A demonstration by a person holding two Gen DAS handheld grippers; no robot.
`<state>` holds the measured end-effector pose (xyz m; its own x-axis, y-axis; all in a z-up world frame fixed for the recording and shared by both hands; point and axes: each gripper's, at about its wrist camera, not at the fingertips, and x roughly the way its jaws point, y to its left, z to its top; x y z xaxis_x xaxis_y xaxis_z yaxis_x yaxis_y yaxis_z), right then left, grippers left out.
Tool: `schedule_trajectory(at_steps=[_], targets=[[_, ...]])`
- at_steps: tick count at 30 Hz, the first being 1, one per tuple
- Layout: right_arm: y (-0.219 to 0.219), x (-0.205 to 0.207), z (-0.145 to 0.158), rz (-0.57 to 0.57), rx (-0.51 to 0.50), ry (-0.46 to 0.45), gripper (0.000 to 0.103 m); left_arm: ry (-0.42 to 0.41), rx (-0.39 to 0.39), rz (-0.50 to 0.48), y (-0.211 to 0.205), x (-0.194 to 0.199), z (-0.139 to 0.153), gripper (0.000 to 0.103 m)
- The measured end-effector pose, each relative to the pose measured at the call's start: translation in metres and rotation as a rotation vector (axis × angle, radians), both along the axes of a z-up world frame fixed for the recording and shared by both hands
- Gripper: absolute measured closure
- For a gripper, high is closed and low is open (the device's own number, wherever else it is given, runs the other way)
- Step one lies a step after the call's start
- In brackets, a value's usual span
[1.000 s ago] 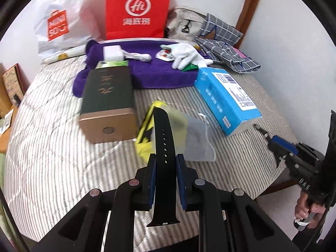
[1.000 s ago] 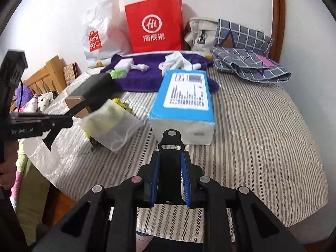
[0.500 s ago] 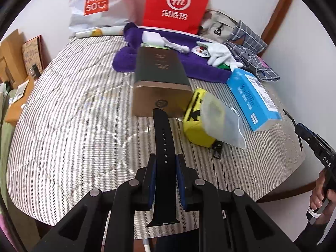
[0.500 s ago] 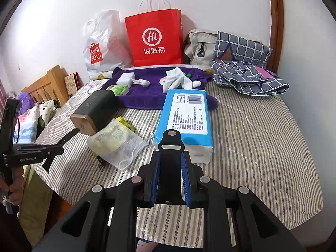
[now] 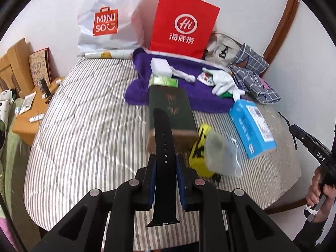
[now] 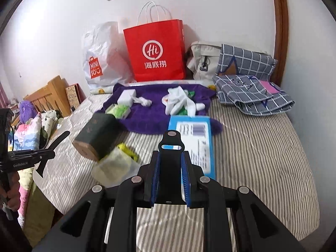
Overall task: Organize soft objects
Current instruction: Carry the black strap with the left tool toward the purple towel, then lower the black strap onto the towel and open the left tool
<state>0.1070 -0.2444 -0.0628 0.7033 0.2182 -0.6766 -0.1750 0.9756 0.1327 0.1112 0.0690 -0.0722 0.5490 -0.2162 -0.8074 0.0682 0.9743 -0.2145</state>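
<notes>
My left gripper (image 5: 165, 163) is shut on a long black watch strap with holes (image 5: 163, 138), held above the near edge of the striped bed (image 5: 84, 126). My right gripper (image 6: 170, 168) is shut on a short black strap piece with a slot (image 6: 171, 147), held above the bed in front of the blue tissue pack (image 6: 195, 138). On the purple towel (image 6: 151, 109) lie white gloves (image 6: 178, 100), a white box (image 6: 127, 96) and a green packet (image 6: 118, 111). A folded checked cloth (image 6: 252, 94) lies at the back right.
A dark green box (image 5: 170, 113) lies mid-bed, with a yellow item in a clear pouch (image 5: 212, 155) beside it. A red paper bag (image 5: 182, 25), a white Miniso bag (image 5: 105, 21) and a beige bag (image 6: 203, 63) stand against the wall. A wooden bedside table (image 5: 29, 113) stands left.
Both grippers have pulled back and risen from the bed, each still holding its strap. The left view has swung left, so the green box and pouch now sit further right.
</notes>
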Motion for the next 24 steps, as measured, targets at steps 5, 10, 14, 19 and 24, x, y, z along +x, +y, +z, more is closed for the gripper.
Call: schedule_trajectory(at_steps=[5, 10, 14, 19, 24], targets=[[0.005, 0.029, 0.007, 0.014, 0.002, -0.003, 0.083, -0.015, 0.001, 0.011, -0.001, 0.025, 0.011, 0.085], [0.006, 0.061, 0.014, 0.015, 0.014, -0.005, 0.083, -0.035, 0.005, 0.016, -0.001, 0.057, 0.022, 0.085], [0.007, 0.084, 0.019, 0.012, 0.018, -0.006, 0.083, -0.04, 0.007, 0.011, -0.004, 0.081, 0.028, 0.085], [0.013, 0.116, 0.026, 0.023, 0.013, -0.017, 0.083, -0.043, 0.011, 0.011, -0.008, 0.114, 0.029, 0.085], [0.023, 0.147, 0.027, 0.042, 0.017, -0.021, 0.083, -0.034, 0.014, 0.016, -0.011, 0.144, 0.024, 0.085]])
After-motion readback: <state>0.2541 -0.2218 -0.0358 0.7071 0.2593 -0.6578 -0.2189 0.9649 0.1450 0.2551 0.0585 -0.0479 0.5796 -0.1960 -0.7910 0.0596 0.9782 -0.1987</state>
